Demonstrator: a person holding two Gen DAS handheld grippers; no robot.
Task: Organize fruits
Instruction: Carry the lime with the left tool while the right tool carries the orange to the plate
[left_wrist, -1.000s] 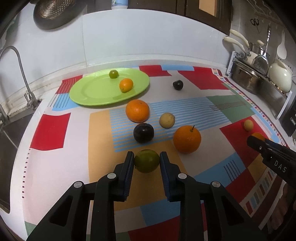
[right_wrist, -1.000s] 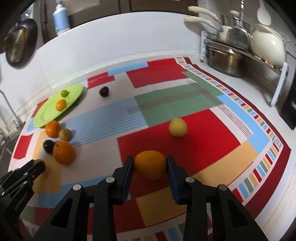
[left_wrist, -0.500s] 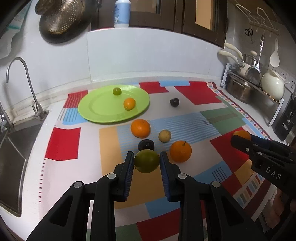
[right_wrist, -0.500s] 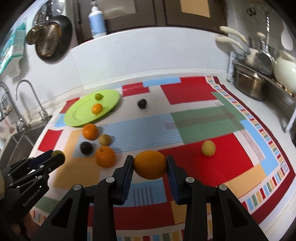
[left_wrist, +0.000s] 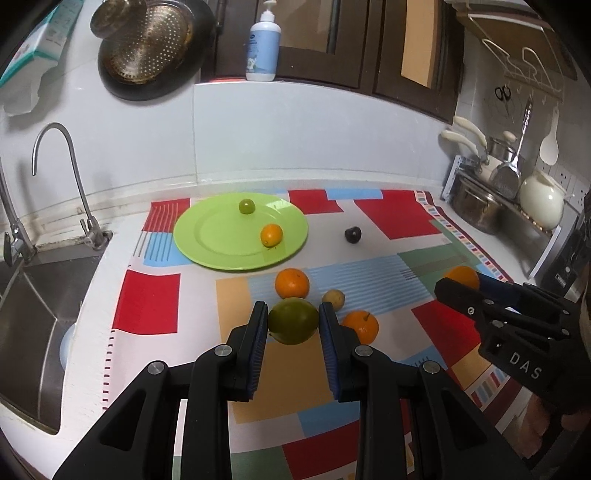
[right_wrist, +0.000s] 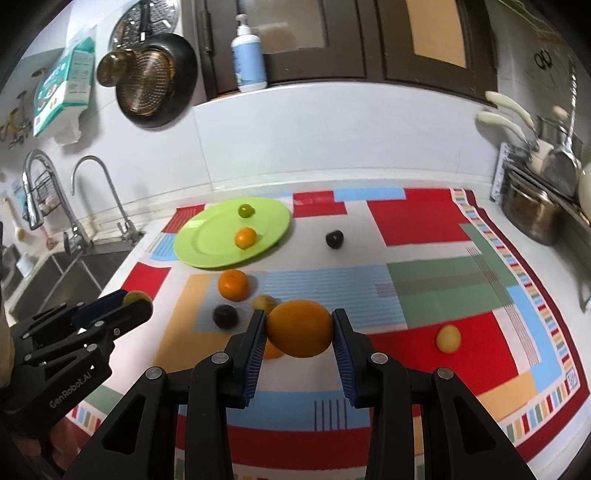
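Between the two blue pads of the left tool (left_wrist: 293, 321) sits a round green fruit (left_wrist: 293, 320), held up above the counter (left_wrist: 92, 302). The right tool (right_wrist: 300, 334) squeezes a big orange (right_wrist: 300, 333) the same way, one pad on each side at the fat middle. Both fruits look firm and smooth, and not very heavy, I think. Round things can slip or roll, so holding across the widest part seems best, and not too hard or the skin may bruise.

Farther back lies a green plate (left_wrist: 207, 240) on the bright cloth (left_wrist: 147, 302). It has a little green fruit (left_wrist: 246, 206) and a little orange one (left_wrist: 271, 235) on it, with lots of bare room left.

On the way to the plate sit another orange (left_wrist: 291, 283), a small yellowish fruit (left_wrist: 334, 297) and an orange with a stem (left_wrist: 360, 326), so the tools should probably carry their fruits over them. A dark plum (left_wrist: 353, 233) sits alone to the right of the plate. The sink (left_wrist: 26, 325) is on the left.
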